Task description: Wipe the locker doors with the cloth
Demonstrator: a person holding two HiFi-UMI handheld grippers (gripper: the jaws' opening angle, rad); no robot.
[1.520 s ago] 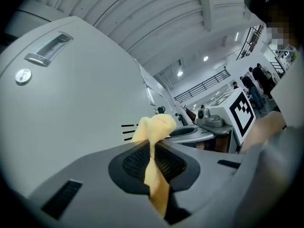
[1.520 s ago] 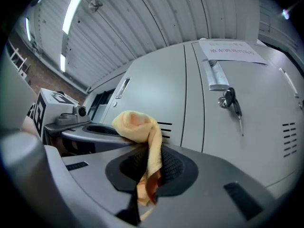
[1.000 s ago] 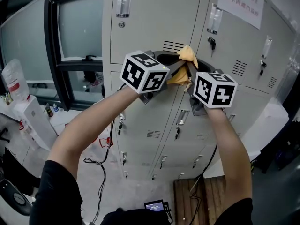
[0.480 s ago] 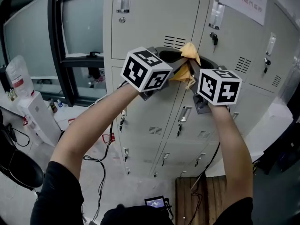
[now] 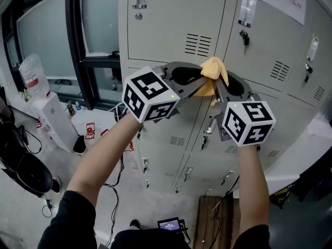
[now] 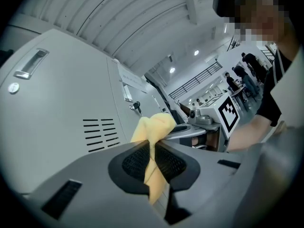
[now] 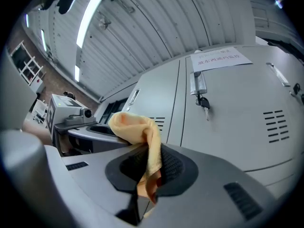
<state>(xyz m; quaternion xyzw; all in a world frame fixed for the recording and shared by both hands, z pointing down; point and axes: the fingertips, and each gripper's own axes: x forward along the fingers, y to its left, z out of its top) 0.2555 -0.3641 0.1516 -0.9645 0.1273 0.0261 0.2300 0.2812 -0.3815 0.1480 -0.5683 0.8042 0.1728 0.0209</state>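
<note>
- My left gripper (image 5: 201, 82) has its jaws pinched tight on the yellow cloth (image 5: 213, 69); in the left gripper view the fabric runs down between the two dark pads, with a fold bulging out past the tips.
- My right gripper (image 5: 218, 84) is clamped on the same cloth from the other side (its own view shows the cloth squeezed between the pads and a loose end hanging below them).
- The two grippers come together tip to tip, so the cloth sits bunched between them, held up in front of the grey locker doors (image 5: 171, 19).
- The cloth is level with the bottom edge of the upper doors, just right of the vent slots (image 5: 198, 44) and over the seam between two columns of doors.
- I cannot tell whether the cloth touches the metal or hangs just off it.
- A key (image 5: 243, 36) hangs in the lock of the upper right door, above and to the right of the cloth.
</note>
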